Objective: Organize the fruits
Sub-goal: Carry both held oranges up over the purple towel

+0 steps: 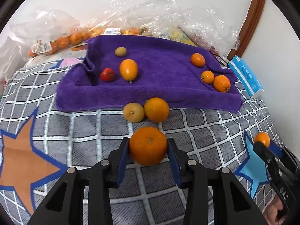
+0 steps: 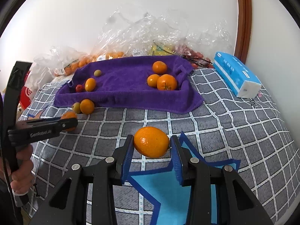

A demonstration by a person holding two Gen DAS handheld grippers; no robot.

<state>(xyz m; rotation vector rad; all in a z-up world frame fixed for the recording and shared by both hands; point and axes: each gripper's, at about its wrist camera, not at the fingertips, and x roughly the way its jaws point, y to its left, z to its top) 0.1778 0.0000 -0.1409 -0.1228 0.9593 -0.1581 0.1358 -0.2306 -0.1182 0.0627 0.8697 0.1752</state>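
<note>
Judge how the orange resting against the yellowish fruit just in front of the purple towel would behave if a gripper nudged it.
The orange looks round and smooth, so it would probably roll readily on the checked bedspread. It touches the yellowish fruit, so a push from the right would likely shift both. The soft cover may slow it, and the purple towel edge behind could stop it.

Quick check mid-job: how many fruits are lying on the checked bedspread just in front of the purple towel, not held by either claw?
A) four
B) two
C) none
B: only a yellowish fruit and an orange touch side by side on the bedspread at the purple towel edge.
</note>
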